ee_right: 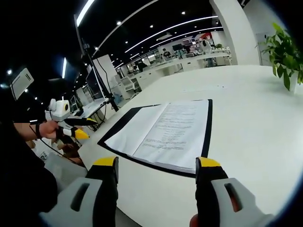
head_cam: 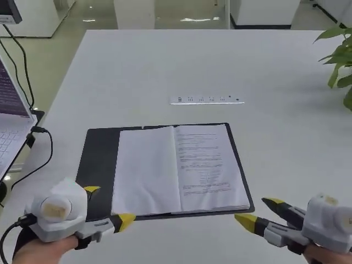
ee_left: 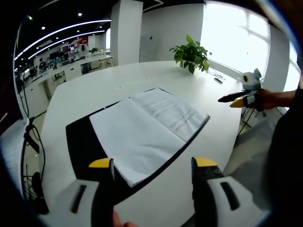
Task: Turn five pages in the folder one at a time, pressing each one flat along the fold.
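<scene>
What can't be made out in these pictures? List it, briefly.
Print on the white right-hand page of the open black folder: too small to read, all views.
Silver laptop: cut off by the head view's left edge.
Green leafy plant: cut off by the head view's right edge.

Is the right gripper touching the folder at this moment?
Apart. In the left gripper view the right gripper hangs beyond the side edge of the folder, with bare white table between them.

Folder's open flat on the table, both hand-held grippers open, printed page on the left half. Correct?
No: the head view shows the printed page on the right half of the folder; the left page is blank. The rest holds.
</scene>
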Demonstrator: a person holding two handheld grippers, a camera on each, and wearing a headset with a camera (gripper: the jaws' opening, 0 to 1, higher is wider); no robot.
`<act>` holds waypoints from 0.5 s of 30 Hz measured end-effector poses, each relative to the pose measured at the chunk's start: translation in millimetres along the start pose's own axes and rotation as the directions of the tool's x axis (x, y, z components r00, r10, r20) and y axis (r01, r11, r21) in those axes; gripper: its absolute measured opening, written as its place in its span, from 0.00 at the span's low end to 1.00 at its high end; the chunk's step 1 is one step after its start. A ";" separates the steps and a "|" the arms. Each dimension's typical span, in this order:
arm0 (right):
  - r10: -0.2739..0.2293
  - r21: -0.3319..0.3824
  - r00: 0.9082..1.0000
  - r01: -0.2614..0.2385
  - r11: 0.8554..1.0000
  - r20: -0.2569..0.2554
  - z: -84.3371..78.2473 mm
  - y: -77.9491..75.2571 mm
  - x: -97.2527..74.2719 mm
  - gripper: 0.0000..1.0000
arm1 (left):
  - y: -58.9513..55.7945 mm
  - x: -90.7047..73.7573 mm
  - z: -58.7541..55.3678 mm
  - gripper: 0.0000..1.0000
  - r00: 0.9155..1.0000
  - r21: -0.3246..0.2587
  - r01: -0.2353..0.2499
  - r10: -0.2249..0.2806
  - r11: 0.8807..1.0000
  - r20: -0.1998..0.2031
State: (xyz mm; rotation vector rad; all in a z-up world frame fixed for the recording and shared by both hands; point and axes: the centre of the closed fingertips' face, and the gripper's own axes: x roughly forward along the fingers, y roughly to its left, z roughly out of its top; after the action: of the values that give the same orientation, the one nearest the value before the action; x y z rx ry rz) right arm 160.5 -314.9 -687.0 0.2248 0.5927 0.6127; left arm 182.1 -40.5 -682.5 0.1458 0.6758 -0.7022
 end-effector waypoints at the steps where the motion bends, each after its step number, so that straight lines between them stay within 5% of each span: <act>1: -0.002 0.006 1.000 0.002 1.000 0.005 0.8 -0.3 -1.2 0.65 | -4.9 5.8 2.6 0.66 1.000 0.014 0.016 -0.016 1.000 -0.006; 7: -0.010 0.016 1.000 0.010 1.000 0.009 -1.7 -2.5 -5.1 0.65 | -26.8 31.9 21.7 0.69 0.997 0.056 0.083 -0.083 0.995 -0.006; 15: -0.016 0.019 1.000 0.015 1.000 0.017 -2.9 -1.7 -6.6 0.65 | -59.6 78.9 42.9 0.72 0.982 0.138 0.190 -0.187 0.972 -0.037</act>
State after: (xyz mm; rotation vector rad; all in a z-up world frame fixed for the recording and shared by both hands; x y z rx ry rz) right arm 155.2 -320.1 -687.0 0.2427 0.5837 0.5899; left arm 210.8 -143.9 -692.2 0.2228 0.6684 -0.9330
